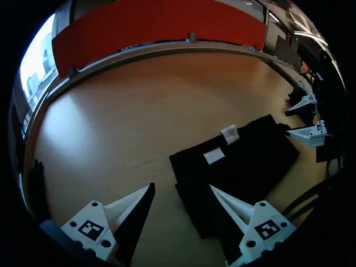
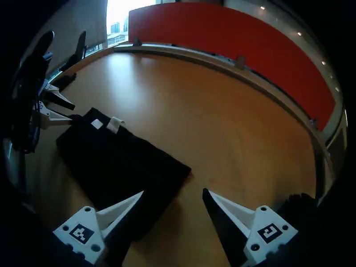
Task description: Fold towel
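Black folded cloth towel [image 1: 240, 164] lies on the smooth wooden table [image 1: 115, 124], with a red partition wall [image 1: 155, 22] along its far edge. The left gripper [image 1: 181, 186] and right gripper [image 2: 173, 191] gape wide, empty.

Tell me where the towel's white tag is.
In the left gripper view the white tag sits on the far edge of the black towel, on the wooden table, left of the right gripper.
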